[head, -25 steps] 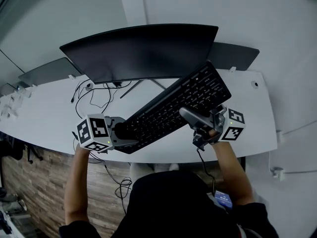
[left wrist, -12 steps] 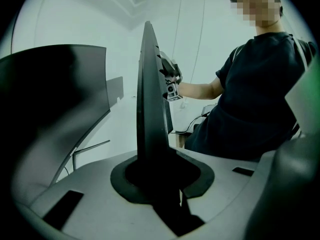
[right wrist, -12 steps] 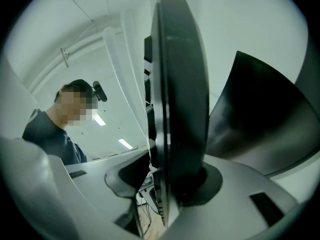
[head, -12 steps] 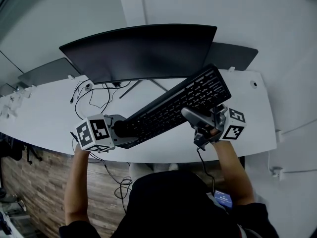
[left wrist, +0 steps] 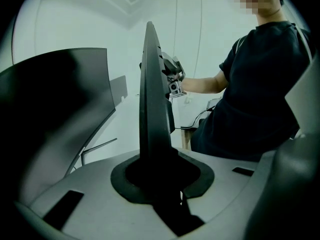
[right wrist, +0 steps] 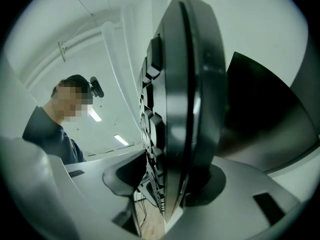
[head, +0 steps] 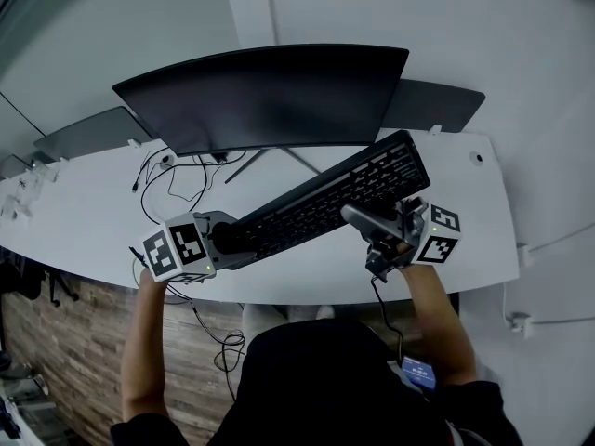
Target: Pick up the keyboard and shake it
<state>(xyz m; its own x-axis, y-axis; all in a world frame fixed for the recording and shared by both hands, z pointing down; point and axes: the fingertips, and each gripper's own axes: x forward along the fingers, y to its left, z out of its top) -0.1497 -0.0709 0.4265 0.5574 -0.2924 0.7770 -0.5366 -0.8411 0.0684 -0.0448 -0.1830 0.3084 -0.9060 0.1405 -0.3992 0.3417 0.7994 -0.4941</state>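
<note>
The black keyboard (head: 335,198) hangs slantwise over the white desk (head: 84,212), its right end farther from me. My left gripper (head: 232,242) is shut on its left end; in the left gripper view the keyboard (left wrist: 152,109) stands edge-on, clamped between the pads of that gripper (left wrist: 160,176). My right gripper (head: 361,216) is at the keyboard's near right edge and its jaws are opening. In the right gripper view the keyboard (right wrist: 185,99) still sits between the jaws of the right gripper (right wrist: 170,184), but the left pad (right wrist: 122,176) stands off the keys.
A wide curved monitor (head: 270,96) stands right behind the keyboard, its stand legs under it. Loose cables (head: 177,179) lie left of the stand. More dark screens sit at the far left (head: 93,133) and back right (head: 437,105). The desk's front edge runs just under both grippers.
The keyboard has tipped flatter, its face turning away from me, and dropped slightly. The right gripper's jaws have parted from it. The left gripper keeps its hold and has shifted a little.
</note>
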